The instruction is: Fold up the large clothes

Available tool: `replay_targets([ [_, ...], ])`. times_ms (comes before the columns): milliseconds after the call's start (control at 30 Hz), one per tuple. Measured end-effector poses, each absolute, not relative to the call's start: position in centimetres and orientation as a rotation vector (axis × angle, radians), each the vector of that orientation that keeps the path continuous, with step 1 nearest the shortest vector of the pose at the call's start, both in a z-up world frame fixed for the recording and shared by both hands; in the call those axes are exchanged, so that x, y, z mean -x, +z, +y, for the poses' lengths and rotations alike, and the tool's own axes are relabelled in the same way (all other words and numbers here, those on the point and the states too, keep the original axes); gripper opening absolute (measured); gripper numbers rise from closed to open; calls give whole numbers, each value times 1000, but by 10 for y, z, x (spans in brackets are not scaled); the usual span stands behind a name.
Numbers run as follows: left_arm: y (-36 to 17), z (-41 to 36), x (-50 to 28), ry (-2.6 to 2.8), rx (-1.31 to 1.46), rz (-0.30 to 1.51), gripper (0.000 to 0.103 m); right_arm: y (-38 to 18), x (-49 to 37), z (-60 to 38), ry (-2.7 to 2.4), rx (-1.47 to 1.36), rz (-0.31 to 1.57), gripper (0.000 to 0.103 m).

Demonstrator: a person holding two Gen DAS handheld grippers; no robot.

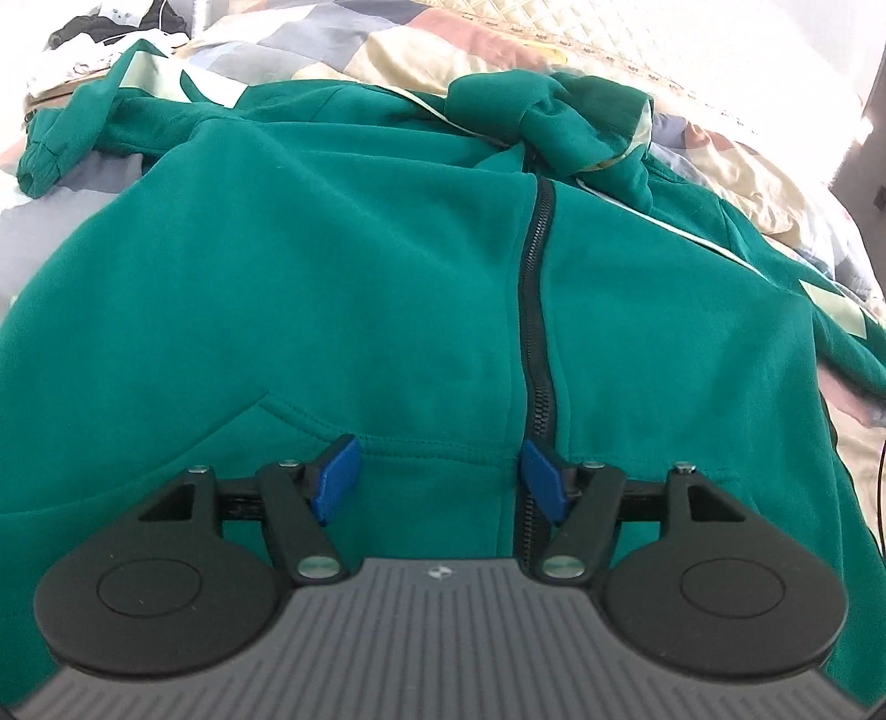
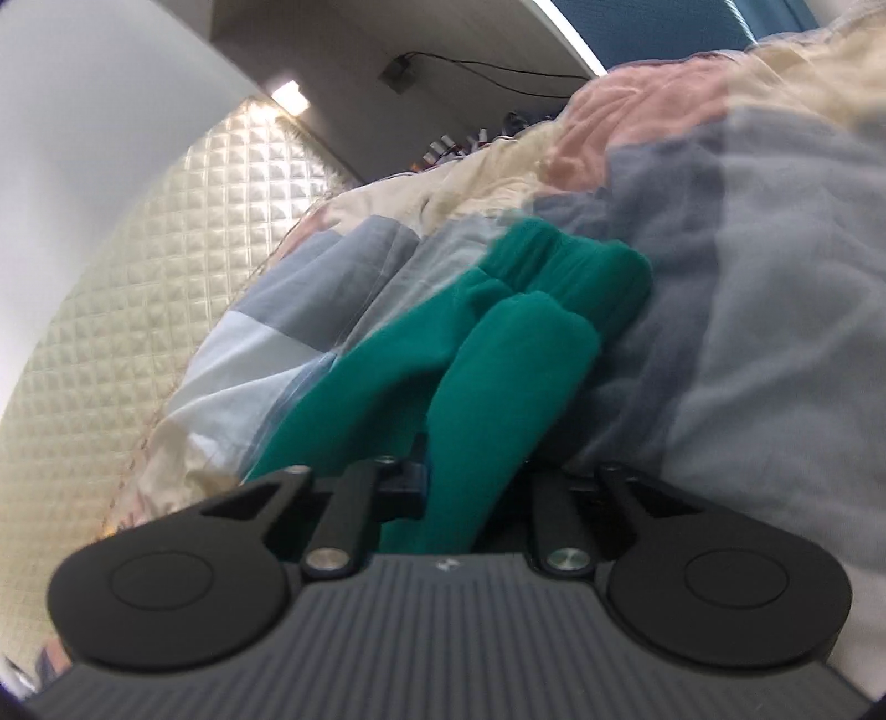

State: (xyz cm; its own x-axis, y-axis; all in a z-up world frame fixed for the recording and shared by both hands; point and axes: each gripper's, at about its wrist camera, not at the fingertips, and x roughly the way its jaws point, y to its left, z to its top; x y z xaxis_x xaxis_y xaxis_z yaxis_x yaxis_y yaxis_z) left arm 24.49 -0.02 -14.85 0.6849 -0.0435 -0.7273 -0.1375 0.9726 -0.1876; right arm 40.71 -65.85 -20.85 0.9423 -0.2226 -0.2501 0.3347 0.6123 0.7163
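So the green zip hoodie (image 1: 343, 266) is spread front-up on a patchwork quilt (image 1: 387, 50), hood bunched up around 1 o'clock, black zipper (image 1: 536, 310) running down the middle. Thick fleece, soft and floppy, probably a bit heavy, so I'd say it'll sag and drag unless you grab seams, cuffs or the hem. Left gripper (image 1: 440, 482) hangs over the pocket stitching with its blue pads (image 1: 338, 479) spread wide, holding nothing. Right gripper (image 2: 470, 493) looks clamped on a sleeve (image 2: 498, 354), ribbed cuff toward 12 o'clock; its fingertips are buried in fabric.
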Motion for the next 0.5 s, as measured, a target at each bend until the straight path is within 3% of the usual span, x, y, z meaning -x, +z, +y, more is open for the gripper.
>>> replay_targets([
  [267,-143,10,-247,33,267,838,70,-103,-380,-630,-255,-697,61,9],
  [400,-144,18,-241,60,214,842,70,-33,-356,-586,-167,-566,10,9],
  [500,-138,37,-238,50,327,861,70,16,-336,-543,-88,-489,-33,9],
])
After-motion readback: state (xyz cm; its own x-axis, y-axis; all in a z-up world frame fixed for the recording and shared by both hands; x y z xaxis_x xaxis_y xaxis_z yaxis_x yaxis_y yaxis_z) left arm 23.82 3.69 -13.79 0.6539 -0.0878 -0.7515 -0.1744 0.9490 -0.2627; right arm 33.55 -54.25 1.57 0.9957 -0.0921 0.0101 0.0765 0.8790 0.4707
